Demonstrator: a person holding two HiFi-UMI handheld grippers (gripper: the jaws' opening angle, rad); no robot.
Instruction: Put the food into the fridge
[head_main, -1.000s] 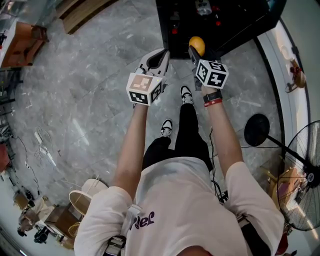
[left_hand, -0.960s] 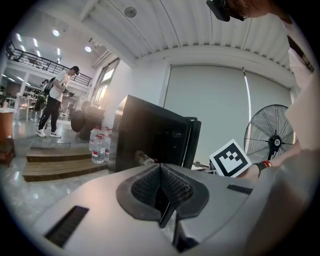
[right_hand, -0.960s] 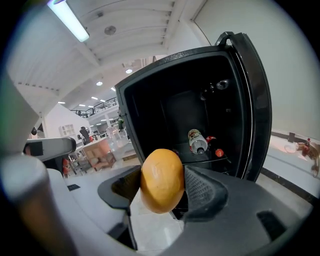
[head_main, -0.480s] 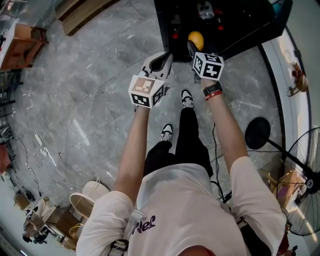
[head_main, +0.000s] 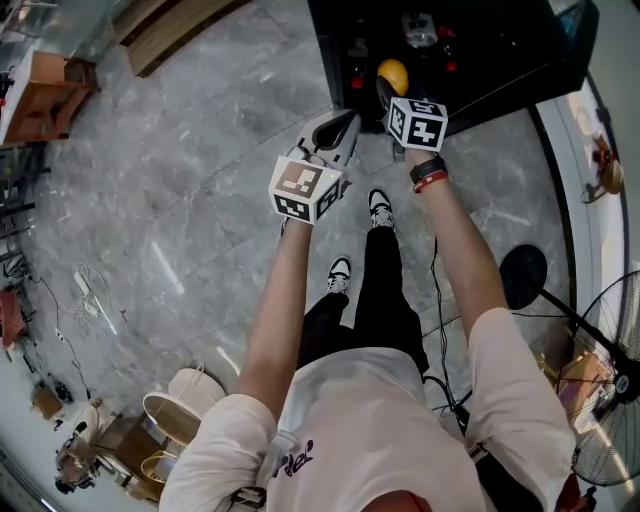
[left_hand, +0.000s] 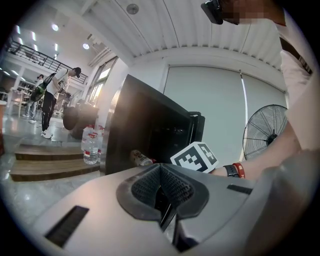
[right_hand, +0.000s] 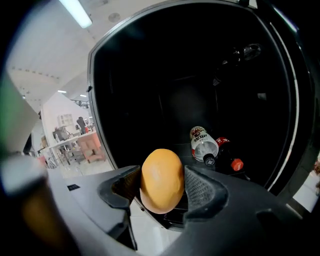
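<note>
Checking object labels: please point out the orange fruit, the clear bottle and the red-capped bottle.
orange fruit (right_hand: 161, 180), right gripper view, middle of its skin.
clear bottle (right_hand: 203, 145), right gripper view, clear body.
red-capped bottle (right_hand: 229, 153), right gripper view, dark shoulder.

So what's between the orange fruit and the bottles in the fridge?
Nothing. The right gripper view shows only bare dark fridge floor between the orange fruit and the bottles.

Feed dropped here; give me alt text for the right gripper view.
The right gripper is shut on an orange-yellow fruit, held before the dark open fridge. Inside, a clear bottle and a red-capped bottle lie on their sides.
</note>
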